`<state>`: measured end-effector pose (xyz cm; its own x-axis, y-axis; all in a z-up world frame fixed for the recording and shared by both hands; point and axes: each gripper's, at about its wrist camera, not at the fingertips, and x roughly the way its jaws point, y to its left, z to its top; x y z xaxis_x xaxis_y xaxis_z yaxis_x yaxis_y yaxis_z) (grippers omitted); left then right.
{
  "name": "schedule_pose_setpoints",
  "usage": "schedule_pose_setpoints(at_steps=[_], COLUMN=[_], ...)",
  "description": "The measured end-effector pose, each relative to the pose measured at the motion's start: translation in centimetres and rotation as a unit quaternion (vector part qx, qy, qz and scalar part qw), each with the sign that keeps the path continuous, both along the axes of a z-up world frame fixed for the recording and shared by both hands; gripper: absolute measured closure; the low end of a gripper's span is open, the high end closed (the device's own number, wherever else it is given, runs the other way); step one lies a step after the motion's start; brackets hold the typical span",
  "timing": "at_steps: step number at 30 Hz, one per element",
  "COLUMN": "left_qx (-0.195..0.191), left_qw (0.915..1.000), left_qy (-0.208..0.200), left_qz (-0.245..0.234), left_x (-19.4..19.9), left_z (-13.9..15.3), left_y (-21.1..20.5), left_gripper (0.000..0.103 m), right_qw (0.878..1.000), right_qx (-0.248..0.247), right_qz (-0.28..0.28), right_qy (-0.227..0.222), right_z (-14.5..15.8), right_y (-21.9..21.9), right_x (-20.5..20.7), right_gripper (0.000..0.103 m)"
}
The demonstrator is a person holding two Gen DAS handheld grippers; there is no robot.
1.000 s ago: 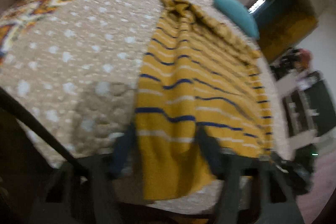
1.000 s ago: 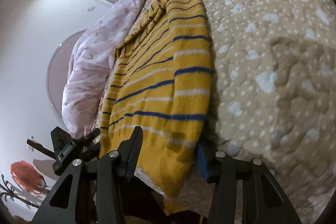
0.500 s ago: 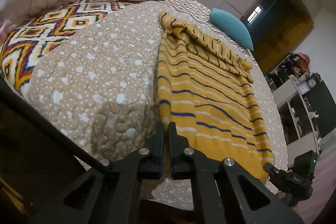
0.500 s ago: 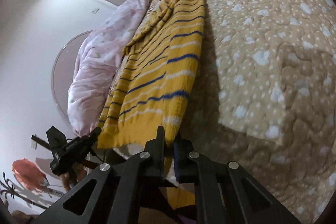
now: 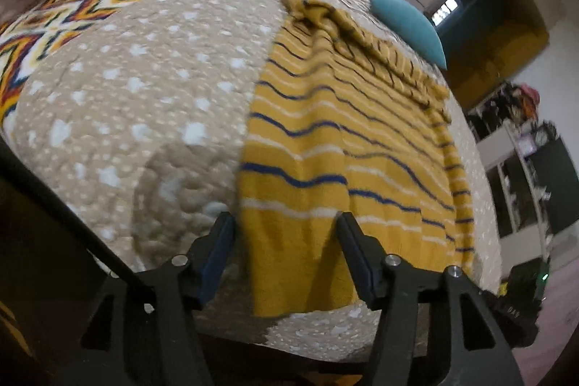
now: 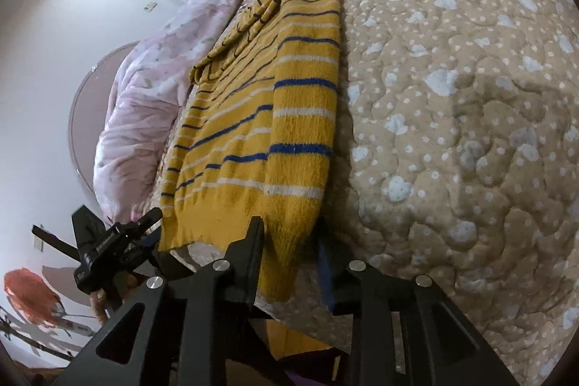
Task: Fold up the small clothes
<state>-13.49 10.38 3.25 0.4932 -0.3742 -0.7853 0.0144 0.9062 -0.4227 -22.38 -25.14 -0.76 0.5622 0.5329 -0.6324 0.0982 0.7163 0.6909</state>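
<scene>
Left wrist view: left gripper gapes wide astride the yellow striped sweater's hem corner at the bed edge; right gripper likewise straddles the opposite corner, holding nothing, apparently poised to pinch for folding.

Fuzzy knit sweater, matt quilted cloth bedspread

Only faint letters, seemingly "DAS", show on the right tongs.
</scene>
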Motion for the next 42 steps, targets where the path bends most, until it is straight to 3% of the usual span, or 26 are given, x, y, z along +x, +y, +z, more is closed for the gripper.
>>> schedule_pose_setpoints(at_steps=[1,2,3,4,6,11,16,20,23,26,31,33,35,37,40,42], left_qx=[0.019,0.027,0.023,0.013,-0.015,-0.062,-0.058,-0.04,-0.024,-0.006,0.037,0.033,0.011,-0.003,-0.002,0.0], left_qw=[0.9998,0.9995,0.9996,0.9999,0.9999,0.9974,0.9938,0.9944,0.9957,0.9962,0.9962,0.9967,0.9977,0.998,0.9977,0.9972], left_qy=[-0.005,-0.007,-0.005,-0.003,0.0,-0.031,-0.085,-0.091,-0.078,-0.066,-0.036,-0.022,-0.012,-0.017,-0.04,-0.053], left_qz=[-0.004,-0.014,-0.015,-0.01,0.0,0.02,0.04,0.037,0.045,0.056,0.07,0.071,0.066,0.061,0.055,0.053], left_x=[0.0,0.1,0.2,0.3,0.5,3.3,11.2,18.8,24.4,29.7,36.2,37.3,37.9,37.5,36.0,34.9], left_z=[0.1,0.1,0.2,0.3,1.0,5.0,10.2,12.1,11.9,10.9,7.7,6.5,5.7,5.6,6.4,6.8], left_y=[-0.6,-1.0,-0.9,-0.6,0.2,1.7,1.0,-0.9,-2.4,-3.6,-4.9,-4.6,-4.0,-3.1,-1.7,-1.1], left_gripper=[0.073,0.086,0.086,0.088,0.094,0.095,0.097,0.097,0.097,0.1,0.1,0.1,0.099,0.091,0.058,0.047], right_qw=[1.0,1.0,1.0,1.0,1.0,0.998,0.993,0.993,0.993,0.995,0.997,0.996,0.995,0.994,0.992,0.988], right_qx=[-0.007,-0.015,-0.02,-0.022,-0.023,-0.008,-0.013,-0.023,-0.05,-0.062,-0.01,0.01,0.029,0.042,0.074,0.116], right_qz=[0.003,0.008,0.011,0.013,0.012,0.021,0.015,-0.012,-0.029,-0.052,-0.08,-0.087,-0.094,-0.096,-0.097,-0.104], right_qy=[-0.001,0.0,0.002,0.003,-0.009,-0.063,-0.113,-0.118,-0.102,-0.066,-0.01,-0.001,0.009,0.018,0.022,0.013], right_z=[0.1,0.1,0.2,0.4,1.6,6.7,12.5,14.7,14.2,11.9,6.9,5.7,4.8,4.2,3.6,3.5], right_y=[0.3,0.6,0.7,0.9,0.8,0.6,-0.4,-1.2,-2.0,-3.6,-6.7,-7.5,-8.3,-8.8,-9.6,-10.3], right_x=[0.1,0.3,0.6,1.0,1.6,5.1,13.1,20.4,25.0,29.9,35.9,37.4,38.8,39.4,39.9,39.4], right_gripper=[0.072,0.077,0.091,0.093,0.094,0.095,0.095,0.095,0.095,0.095,0.095,0.094,0.094,0.093,0.09,0.077])
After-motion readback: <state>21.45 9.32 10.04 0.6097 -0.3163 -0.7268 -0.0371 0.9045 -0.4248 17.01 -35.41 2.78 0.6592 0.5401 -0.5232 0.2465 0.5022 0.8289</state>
